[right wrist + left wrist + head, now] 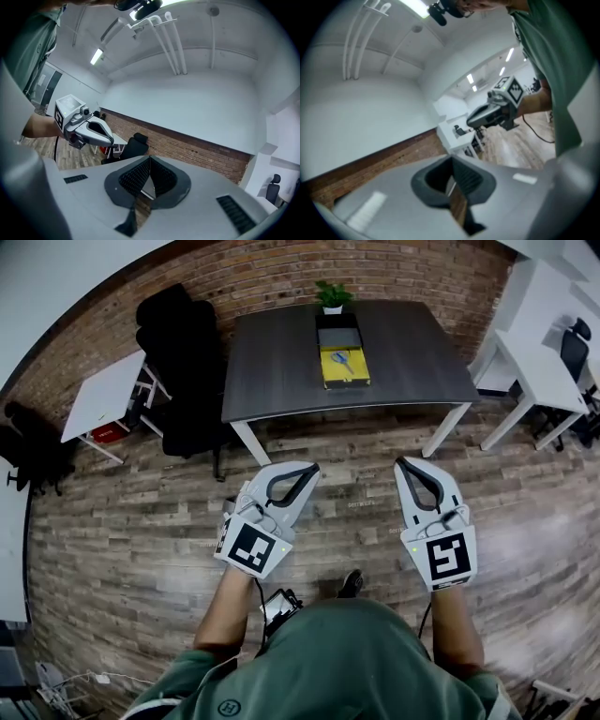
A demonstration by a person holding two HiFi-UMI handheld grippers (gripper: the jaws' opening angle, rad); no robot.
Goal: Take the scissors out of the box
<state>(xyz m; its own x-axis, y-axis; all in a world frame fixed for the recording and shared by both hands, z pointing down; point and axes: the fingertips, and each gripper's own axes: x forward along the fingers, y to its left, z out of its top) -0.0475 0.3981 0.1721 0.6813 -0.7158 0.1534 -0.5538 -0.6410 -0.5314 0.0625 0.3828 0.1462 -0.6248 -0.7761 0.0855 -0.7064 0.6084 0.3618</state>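
Note:
A yellow box (344, 367) lies open on the dark table (281, 371) far ahead of me, with blue-handled scissors (342, 359) lying inside it. My left gripper (312, 467) and right gripper (401, 463) are held over the wooden floor, well short of the table. Both are shut, jaw tips together, with nothing between them. In the left gripper view the closed left gripper (452, 159) points up toward a wall, and the right gripper (494, 110) shows beside it. The right gripper view shows the closed right gripper (150, 159) and the left gripper (82, 126) at its left.
A potted plant (332, 296) and a black tray (337, 336) sit behind the box. Black chairs (183, 362) stand left of the table, with a small white table (103, 395) beyond them. White desks (534, 362) stand at the right. A brick wall runs behind.

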